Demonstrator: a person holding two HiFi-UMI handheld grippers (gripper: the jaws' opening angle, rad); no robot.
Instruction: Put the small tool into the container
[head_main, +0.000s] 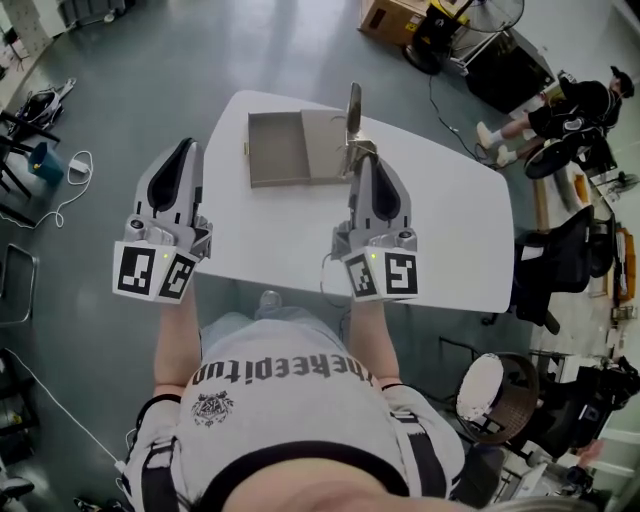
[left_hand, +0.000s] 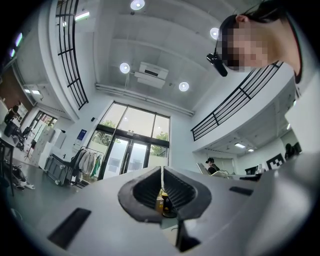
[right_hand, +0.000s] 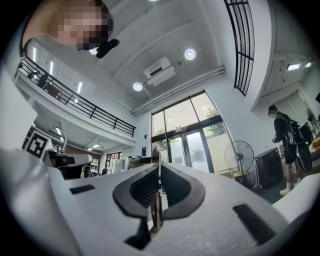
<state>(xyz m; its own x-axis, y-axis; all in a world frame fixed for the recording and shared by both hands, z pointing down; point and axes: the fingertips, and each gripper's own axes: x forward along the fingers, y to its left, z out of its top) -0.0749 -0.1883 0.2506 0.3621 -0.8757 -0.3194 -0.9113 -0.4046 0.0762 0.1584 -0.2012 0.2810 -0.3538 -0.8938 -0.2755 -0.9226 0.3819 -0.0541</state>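
Note:
A flat grey-brown container (head_main: 280, 150) lies open on the far part of the white table (head_main: 440, 220). My right gripper (head_main: 361, 162) is held above the table just right of the container, shut on a small thin metal tool (head_main: 353, 108) that sticks out past the jaw tips. In the right gripper view the tool (right_hand: 156, 212) shows edge-on as a narrow strip pinched between the pads of the right gripper (right_hand: 160, 169). My left gripper (head_main: 185, 147) hovers at the table's left edge, shut and empty. Seen in its own view, the left gripper (left_hand: 162, 171) has its jaws pressed together.
Both gripper views point up into a tall hall with glass doors. A standing fan (head_main: 490, 15) and a cardboard box (head_main: 390, 18) are beyond the table. Office chairs (head_main: 560, 260) and a seated person (head_main: 560, 110) are at the right. Cables (head_main: 65, 190) lie on the floor at the left.

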